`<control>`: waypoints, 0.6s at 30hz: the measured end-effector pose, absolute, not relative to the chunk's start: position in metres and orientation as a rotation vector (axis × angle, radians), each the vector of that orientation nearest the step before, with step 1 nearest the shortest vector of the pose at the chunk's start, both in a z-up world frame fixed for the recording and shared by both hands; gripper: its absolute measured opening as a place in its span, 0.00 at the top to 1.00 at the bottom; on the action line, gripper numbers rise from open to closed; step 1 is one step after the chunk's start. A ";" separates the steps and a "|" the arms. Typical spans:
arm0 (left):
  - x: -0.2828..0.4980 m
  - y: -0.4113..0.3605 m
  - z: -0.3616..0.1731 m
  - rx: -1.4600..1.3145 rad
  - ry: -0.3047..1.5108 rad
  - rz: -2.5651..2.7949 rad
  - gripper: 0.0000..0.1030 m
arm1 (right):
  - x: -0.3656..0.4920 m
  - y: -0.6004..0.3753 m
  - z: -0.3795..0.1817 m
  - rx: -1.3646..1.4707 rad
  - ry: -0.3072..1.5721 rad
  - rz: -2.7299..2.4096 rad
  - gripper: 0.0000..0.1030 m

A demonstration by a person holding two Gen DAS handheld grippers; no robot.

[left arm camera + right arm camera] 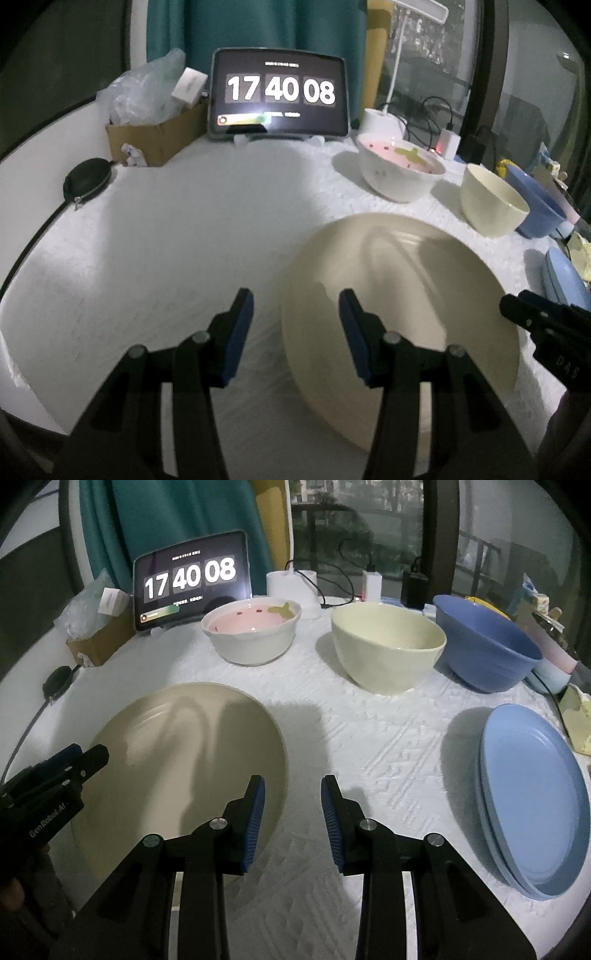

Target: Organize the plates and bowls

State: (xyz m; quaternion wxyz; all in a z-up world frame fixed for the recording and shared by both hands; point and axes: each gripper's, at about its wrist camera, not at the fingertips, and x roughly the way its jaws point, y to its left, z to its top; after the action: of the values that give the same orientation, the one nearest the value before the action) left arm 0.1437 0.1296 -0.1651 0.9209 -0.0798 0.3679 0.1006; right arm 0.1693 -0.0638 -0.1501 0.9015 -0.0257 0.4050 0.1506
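A large beige plate (399, 295) (184, 760) lies flat on the white tablecloth. My left gripper (297, 306) (90, 751) hovers open over the plate's left rim, nothing between its blue pads. My right gripper (293, 786) (513, 304) is open at the plate's right rim, its gap over bare cloth. Behind stand a white bowl with a pink inside (400, 173) (251, 635), a cream bowl (491, 199) (388, 646) and a dark blue bowl (535, 206) (487, 646). A stack of light blue plates (532, 801) (565, 280) lies at the right.
A tablet showing a clock (279, 96) (190, 579) stands at the back. Left of it are a cardboard box with plastic bags (155, 136) and a black pouch (86, 181). A white lamp base (380, 118), chargers and cables sit behind the bowls.
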 end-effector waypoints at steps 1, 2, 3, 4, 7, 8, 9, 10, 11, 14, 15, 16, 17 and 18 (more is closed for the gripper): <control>0.144 0.129 -0.166 -0.162 0.761 0.206 0.52 | 0.171 -0.062 -0.152 -0.053 0.845 0.315 0.67; 0.146 0.130 -0.168 -0.162 0.771 0.203 0.52 | 0.172 -0.061 -0.154 -0.053 0.851 0.319 0.67; 0.147 0.129 -0.170 -0.162 0.779 0.202 0.52 | 0.173 -0.059 -0.155 -0.054 0.857 0.322 0.67; 0.148 0.129 -0.171 -0.163 0.789 0.200 0.52 | 0.174 -0.058 -0.157 -0.054 0.862 0.326 0.67; 0.151 0.128 -0.173 -0.158 0.804 0.194 0.52 | 0.176 -0.056 -0.161 -0.056 0.875 0.333 0.67; 0.152 0.127 -0.174 -0.155 0.810 0.189 0.52 | 0.177 -0.055 -0.161 -0.058 0.878 0.334 0.67; 0.153 0.127 -0.175 -0.151 0.817 0.185 0.52 | 0.177 -0.055 -0.162 -0.058 0.879 0.333 0.67; 0.154 0.126 -0.176 -0.148 0.825 0.183 0.52 | 0.178 -0.055 -0.163 -0.059 0.882 0.334 0.67; 0.155 0.125 -0.176 -0.145 0.828 0.179 0.52 | 0.178 -0.054 -0.165 -0.058 0.887 0.335 0.67; 0.154 0.123 -0.176 -0.132 0.825 0.173 0.52 | 0.179 -0.053 -0.168 -0.059 0.896 0.341 0.68; 0.154 0.122 -0.176 -0.129 0.822 0.173 0.52 | 0.178 -0.052 -0.168 -0.059 0.897 0.348 0.68; 0.154 0.122 -0.175 -0.125 0.818 0.175 0.52 | 0.178 -0.052 -0.168 -0.061 0.897 0.351 0.68; 0.153 0.121 -0.175 -0.120 0.814 0.173 0.52 | 0.178 -0.051 -0.168 -0.064 0.896 0.353 0.68; 0.153 0.120 -0.175 -0.116 0.813 0.171 0.52 | 0.178 -0.051 -0.168 -0.066 0.895 0.356 0.68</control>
State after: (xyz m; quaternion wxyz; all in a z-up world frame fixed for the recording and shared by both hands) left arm 0.1532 0.1201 -0.1746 0.9134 -0.0561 0.3947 0.0829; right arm 0.1776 -0.0506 -0.1683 0.8857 -0.0319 0.4305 0.1711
